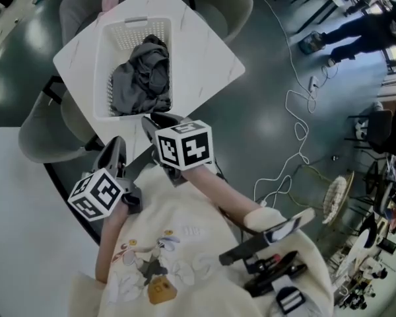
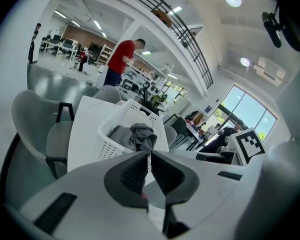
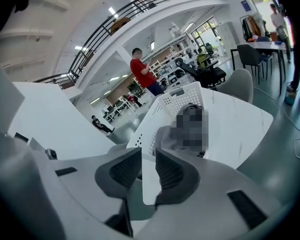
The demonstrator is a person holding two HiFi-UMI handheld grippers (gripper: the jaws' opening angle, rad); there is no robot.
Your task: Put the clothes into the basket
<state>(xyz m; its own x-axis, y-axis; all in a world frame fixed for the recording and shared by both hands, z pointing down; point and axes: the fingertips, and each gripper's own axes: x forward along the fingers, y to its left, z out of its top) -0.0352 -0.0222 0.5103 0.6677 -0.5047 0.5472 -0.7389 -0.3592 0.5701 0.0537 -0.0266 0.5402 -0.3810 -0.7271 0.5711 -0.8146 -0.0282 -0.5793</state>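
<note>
Clothes (image 1: 144, 78) lie heaped in basket (image 1: 137, 24), too bunched to tell apart.

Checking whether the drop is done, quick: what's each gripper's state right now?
Left gripper: shut, nothing between the jaws.
Right gripper: narrowly open, nothing held.

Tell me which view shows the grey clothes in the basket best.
The head view: it looks down into the basket, so the grey clothes show as a whole heap. The left gripper view shows only the heap's top above the rim. In the right gripper view a mosaic patch covers much of it.
</note>
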